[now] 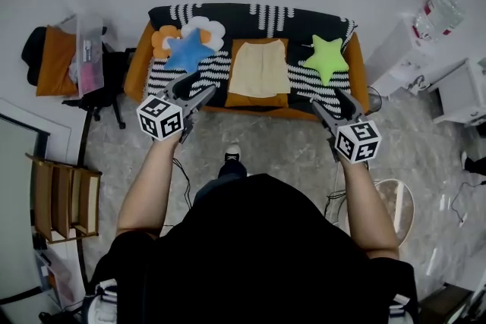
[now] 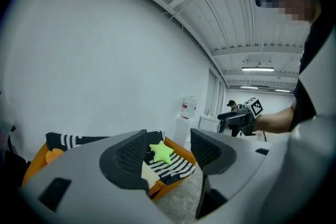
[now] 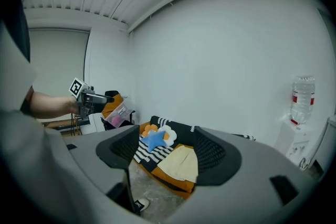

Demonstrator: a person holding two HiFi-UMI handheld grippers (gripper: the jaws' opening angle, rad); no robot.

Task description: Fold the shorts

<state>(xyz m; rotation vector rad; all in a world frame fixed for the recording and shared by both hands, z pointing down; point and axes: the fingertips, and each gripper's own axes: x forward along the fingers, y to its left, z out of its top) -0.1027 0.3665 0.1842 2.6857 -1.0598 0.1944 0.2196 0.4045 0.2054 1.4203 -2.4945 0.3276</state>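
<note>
Pale yellow shorts (image 1: 260, 68) lie spread flat on the middle of an orange sofa (image 1: 137, 64) with a black-and-white striped cover. I stand a step back from it. My left gripper (image 1: 196, 86) is held in the air short of the sofa's left half, open and empty. My right gripper (image 1: 325, 98) hangs before the sofa's right half, also open and empty. In the right gripper view the shorts (image 3: 181, 165) show between the wide jaws of that gripper (image 3: 167, 152), far off. The left gripper view has only an edge of the shorts (image 2: 148, 174) between its jaws (image 2: 169, 147).
On the sofa lie a blue star cushion (image 1: 187, 49), a flower cushion (image 1: 206, 29) and a green star cushion (image 1: 326, 57). A chair with orange cloth (image 1: 57, 61) and a wooden shelf (image 1: 64, 197) stand left. White cabinets (image 1: 410, 49) with a water bottle (image 1: 440, 11) stand right.
</note>
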